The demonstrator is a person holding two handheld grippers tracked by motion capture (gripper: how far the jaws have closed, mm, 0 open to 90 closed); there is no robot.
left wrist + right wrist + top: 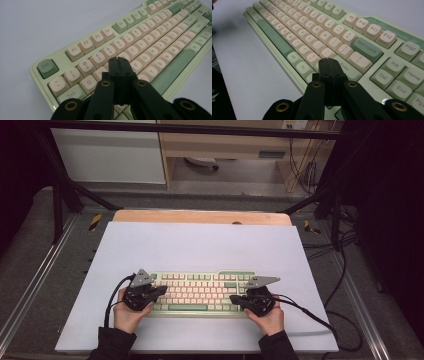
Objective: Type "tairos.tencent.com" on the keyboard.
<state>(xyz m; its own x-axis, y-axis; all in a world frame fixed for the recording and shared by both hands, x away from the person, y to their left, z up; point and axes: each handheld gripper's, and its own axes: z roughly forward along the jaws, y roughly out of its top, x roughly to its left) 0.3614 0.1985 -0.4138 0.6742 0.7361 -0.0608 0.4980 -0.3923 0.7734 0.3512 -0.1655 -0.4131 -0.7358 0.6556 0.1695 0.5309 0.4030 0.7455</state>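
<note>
Currently the keyboard (200,292) lies flat on the white tabletop (200,245), near the person's edge and roughly centred, its long side parallel to that edge. The left tongs (159,291) hover over the left end of the keyboard; in the left gripper view the jaws are pressed together with nothing between them, tips above the letter rows near the Q key (88,83). The right tongs (234,299) hover over the right end, likewise pressed together and empty, tips close to the Enter key (345,68) in the right gripper view. Whether either tip touches a key cannot be determined. Judged from this arrangement, the work is key pressing with closed tips, and it appears to be at an early or intermediate stage: both tools are positioned, no key is visibly depressed, and nothing indicates which keys have been struck. Remaining steps: lower a tip onto its target key, press, then lift.
</note>
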